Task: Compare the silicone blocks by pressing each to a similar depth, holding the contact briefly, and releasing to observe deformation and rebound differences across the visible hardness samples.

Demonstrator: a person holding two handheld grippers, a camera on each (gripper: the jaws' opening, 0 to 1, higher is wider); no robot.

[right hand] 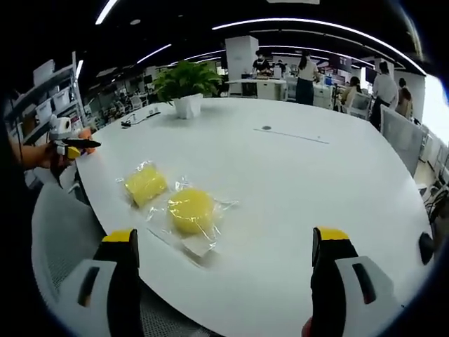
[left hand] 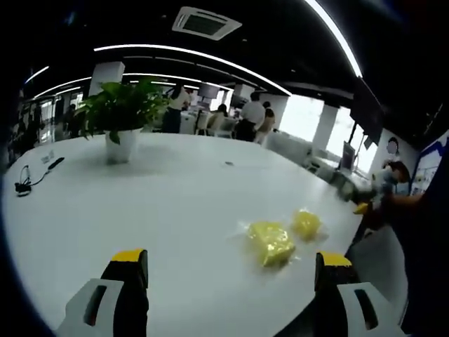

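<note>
Right gripper (right hand: 224,263) hovering released, jaws spread, nearer the blocks: round block (right hand: 191,209) lying just ahead-left, square block (right hand: 146,184) beyond, both bagged on tabletop (right hand: 295,182). Left gripper (left hand: 231,270) also released.

Two yellow silicone blocks: square block (right hand: 145,184) and round block (right hand: 191,209), both in clear plastic wrap. Table (right hand: 295,189) plain white. Potted plant (right hand: 185,78) w/ green leaves, white pot (right hand: 188,106). Left gripper (left hand: 231,281) and right gripper (right hand: 224,270): black jaws w/ yellow tips, white bodies.
</note>
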